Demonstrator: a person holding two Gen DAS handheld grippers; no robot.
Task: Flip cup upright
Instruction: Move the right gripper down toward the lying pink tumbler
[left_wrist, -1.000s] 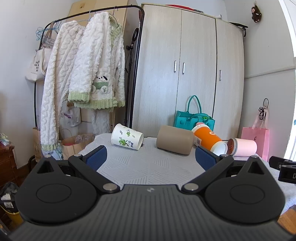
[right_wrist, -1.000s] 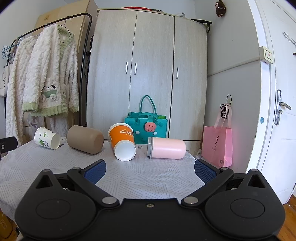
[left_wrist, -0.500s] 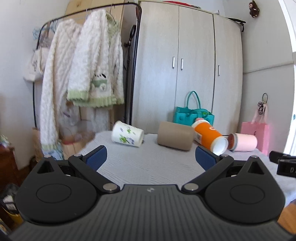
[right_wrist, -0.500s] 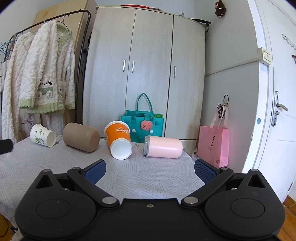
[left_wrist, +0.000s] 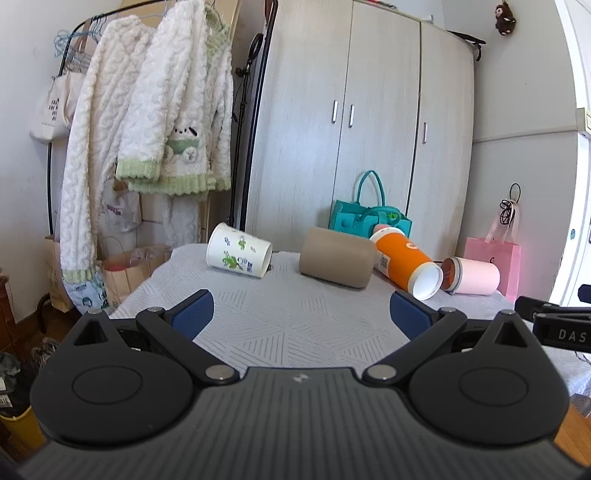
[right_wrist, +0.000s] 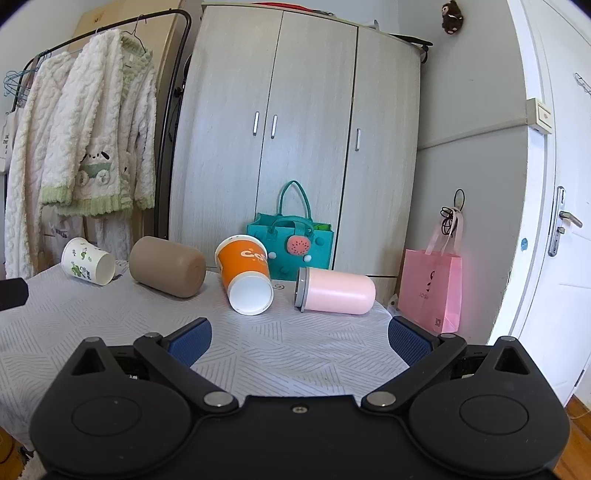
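Both my claws hang released and empty, left gripper (left_wrist: 299, 314) and right gripper (right_wrist: 299, 338) over the table (right_wrist: 295, 350). Ahead, four cups on their sides: white (right_wrist: 88, 261), tan (right_wrist: 168, 266), orange (right_wrist: 245, 275), pink (right_wrist: 334, 291). Nothing flipped yet.

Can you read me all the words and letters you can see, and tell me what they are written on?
"Co", cut off where the side curves away: white letters on the orange cup.
"DAS", cut off at the picture's edge: on the black device at the right of the left wrist view.
Too small or blurred to read: the print on the white cup, the tote bag, the pink bag and the plastic bag.
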